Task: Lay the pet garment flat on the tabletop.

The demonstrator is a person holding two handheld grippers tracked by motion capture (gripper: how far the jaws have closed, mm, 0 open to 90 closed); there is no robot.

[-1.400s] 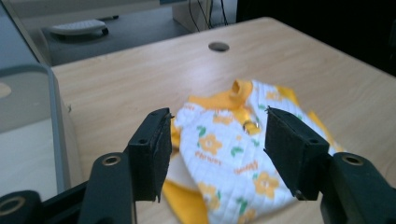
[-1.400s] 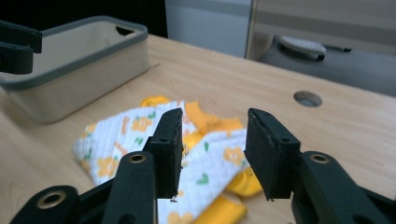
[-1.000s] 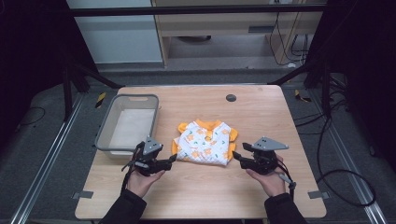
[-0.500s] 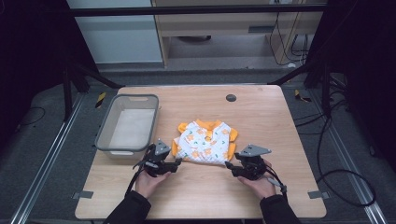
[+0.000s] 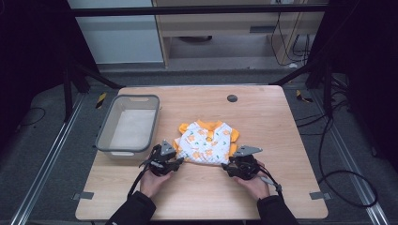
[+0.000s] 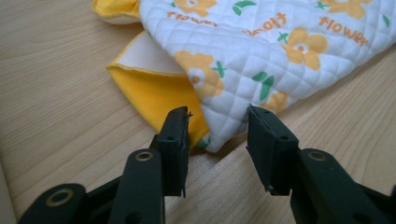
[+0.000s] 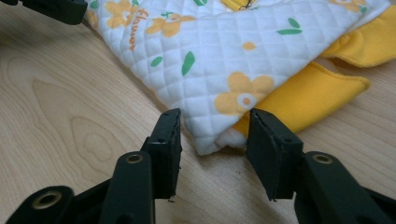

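A small folded quilted shirt, white with orange flowers and yellow trim, lies in the middle of the wooden table. My left gripper sits low at its near left corner. In the left gripper view the jaws have just been closing and straddle that corner with a gap still showing, so it is open. My right gripper is at the near right corner. Its jaws have also been closing and stand on either side of the white and yellow corner, not pressing it.
A grey plastic bin stands at the table's left, close to my left hand. A small black round cap sits near the far edge. Bare wood lies to the right of the shirt and in front of both hands.
Both hands have come down and forward to the shirt's near corners. Both pairs of jaws have narrowed around the cloth. The shirt has not moved.
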